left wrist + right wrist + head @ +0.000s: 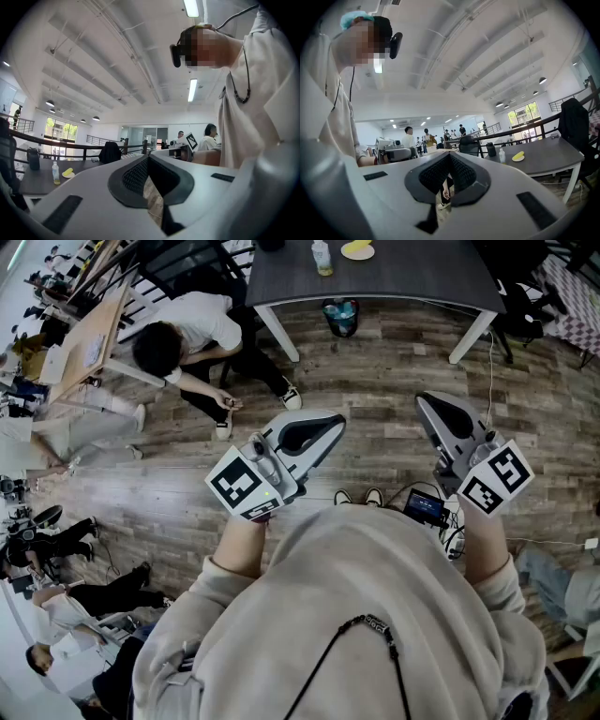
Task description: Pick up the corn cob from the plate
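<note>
Evidently both grippers are shut and empty. The left gripper's [149,158] 2 dark, dimpled rubber pads meet at their upper edge, and only a thin slit showing wood floor runs below them, with nothing in it. The right gripper [450,157] is the same: its pads are pressed together inside smooth pale-grey plastic shells, with nothing between.

From the head view, each gripper is held level in front of the chest and points forward, over the floor and toward the table. The 2 are apart from each other, roughly parallel. Each carries a white cube with black square markers at its back end. A bare forearm [239,545] comes out of a loose beige sleeve behind the left one, and the right forearm [483,549] does likewise.

The floor [375,381] is wood-look planking in grey-brown. The table [551,157] has a flat dark-grey top on slanted white legs and stands well away from both grippers. On it the corn cob [518,155], a short yellow curved shape, lies on a small pale round plate [513,159]. Just beside the plate stands a clear plastic bottle [502,155], and next to that a dark cylindrical flask [491,148]. Under the table sits a small dark bin [340,317]. At the head view's left, a person in a white shirt [183,329] sits bent over.
</note>
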`<state>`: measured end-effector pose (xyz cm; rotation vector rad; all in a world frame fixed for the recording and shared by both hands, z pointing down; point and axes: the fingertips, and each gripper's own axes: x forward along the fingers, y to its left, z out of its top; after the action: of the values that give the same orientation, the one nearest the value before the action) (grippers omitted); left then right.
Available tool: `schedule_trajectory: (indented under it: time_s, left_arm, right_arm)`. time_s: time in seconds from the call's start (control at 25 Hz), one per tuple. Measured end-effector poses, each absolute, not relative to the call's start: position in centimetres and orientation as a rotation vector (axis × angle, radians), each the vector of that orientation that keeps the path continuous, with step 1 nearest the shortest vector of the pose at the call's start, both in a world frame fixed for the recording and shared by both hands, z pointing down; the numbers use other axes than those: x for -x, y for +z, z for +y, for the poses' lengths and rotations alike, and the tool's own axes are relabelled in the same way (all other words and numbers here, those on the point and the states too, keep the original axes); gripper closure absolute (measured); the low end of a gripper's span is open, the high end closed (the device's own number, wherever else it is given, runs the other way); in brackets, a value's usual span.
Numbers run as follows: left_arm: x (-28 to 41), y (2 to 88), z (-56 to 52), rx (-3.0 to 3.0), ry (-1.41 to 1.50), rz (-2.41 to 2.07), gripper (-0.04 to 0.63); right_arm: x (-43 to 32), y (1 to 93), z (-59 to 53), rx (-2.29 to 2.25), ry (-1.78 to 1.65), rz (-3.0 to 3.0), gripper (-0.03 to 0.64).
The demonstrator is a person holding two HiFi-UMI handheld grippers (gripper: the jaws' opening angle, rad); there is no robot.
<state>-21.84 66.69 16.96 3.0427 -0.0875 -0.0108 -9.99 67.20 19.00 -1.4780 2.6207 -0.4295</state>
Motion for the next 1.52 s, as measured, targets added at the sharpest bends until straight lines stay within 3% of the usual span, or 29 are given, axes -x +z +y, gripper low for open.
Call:
schedule_trajectory:
  time_s: [0.2,0.4,0.8,1.52]
  left_arm:
    - [19.7,16.4,65.4,-3.006,-0.035,-0.182,0.591]
    - [15.7,15.1,69.3,-3.102,-0.024,0.097,0.591]
    - [13.4,16.5,65.2,-2.955,0.047,-0.127,0.591]
    - [12.0,17.7,56.8,-2.852,-0.031,-0.038,0.591]
  right_arm:
    - [7.0,18.3,67.9,1.469,-0.402,2.608,0.603]
    - [3.0,18.4,68.5,1.533,-0.363,2.583,0.603]
    - [-2.8,20.2,69.6,1.516,-0.436,2.506,0.603]
    - [-3.9,21.5,63.9,1.536,-0.483,2.472,0.603]
